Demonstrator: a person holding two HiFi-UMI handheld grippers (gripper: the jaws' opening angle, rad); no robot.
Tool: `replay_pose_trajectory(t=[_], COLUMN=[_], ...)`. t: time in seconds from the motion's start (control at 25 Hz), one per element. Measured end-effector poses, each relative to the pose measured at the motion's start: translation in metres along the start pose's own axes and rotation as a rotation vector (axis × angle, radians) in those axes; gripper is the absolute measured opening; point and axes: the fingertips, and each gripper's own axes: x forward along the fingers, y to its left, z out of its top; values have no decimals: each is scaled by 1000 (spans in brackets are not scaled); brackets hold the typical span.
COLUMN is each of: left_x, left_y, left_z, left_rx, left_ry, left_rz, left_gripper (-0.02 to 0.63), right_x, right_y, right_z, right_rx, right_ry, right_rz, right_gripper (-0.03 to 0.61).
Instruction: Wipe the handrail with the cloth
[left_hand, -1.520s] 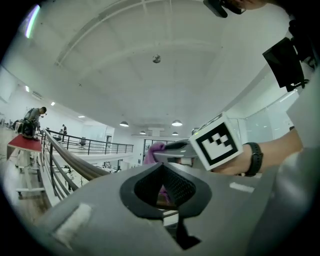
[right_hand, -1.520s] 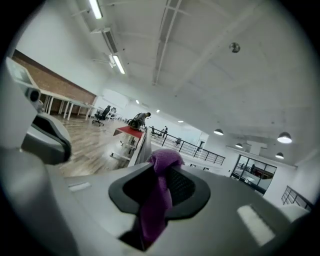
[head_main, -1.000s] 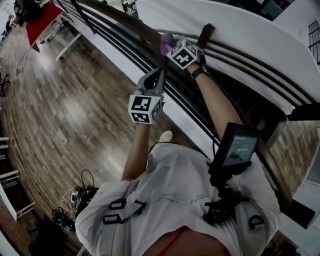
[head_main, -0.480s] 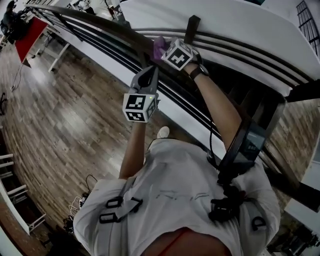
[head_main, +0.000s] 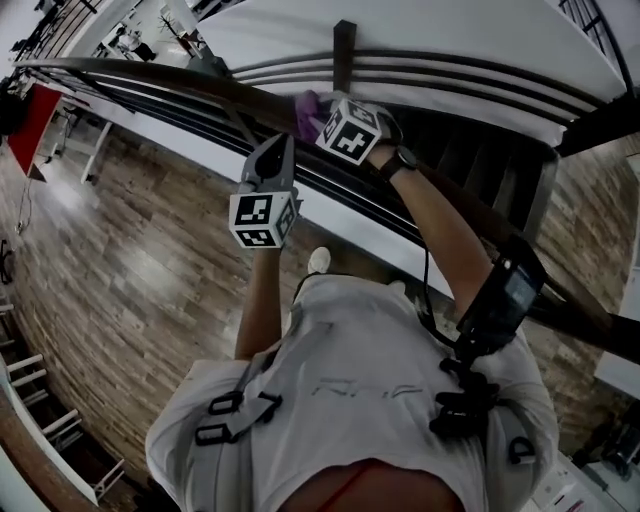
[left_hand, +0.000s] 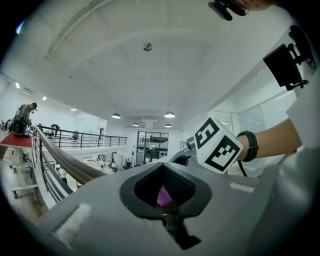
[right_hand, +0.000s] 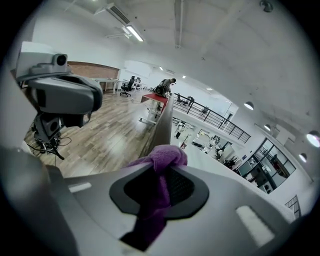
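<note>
at the handrail (head_main: 150, 82), purple cloth (right_hand: 165, 156) sits clamped in the right gripper (right_hand: 159, 187).

Both gripper views are bright under ceiling lamps (left_hand: 169, 114) beyond the left gripper (left_hand: 163, 172), fisheye-bent, black-cornered; the head view is dim.

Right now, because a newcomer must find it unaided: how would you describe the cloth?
Follow the long dark wooden handrail to where the right tongs reach it. Clamped in those tongs is a bunched purple fabric cloth, lying on the rail. Nothing else nearby is soft or purple.
</note>
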Motion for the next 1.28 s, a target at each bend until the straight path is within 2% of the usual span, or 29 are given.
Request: replay_pose_trajectory(t=[0.24,0.48,0.76,1.28], left_x=[16,27,41,55], left_y=[-37,-88,-158,-308], left_z=[3,1,2,-3], left_rx=[26,44,69,125], left_ry=[9,26,28,50], left_rz=[-64,-174,-318,-655], left_gripper=[2,2,2,2], right_x=[-44,-95,-165,-286], right_y=[8,23,35,51], right_z=[-38,-83,-144,-256], right_rx=[60,27,167,370], right_ry=[4,70,64,162], right_rz=[-9,-116,-228,-513], right_gripper=[57,57,57,57])
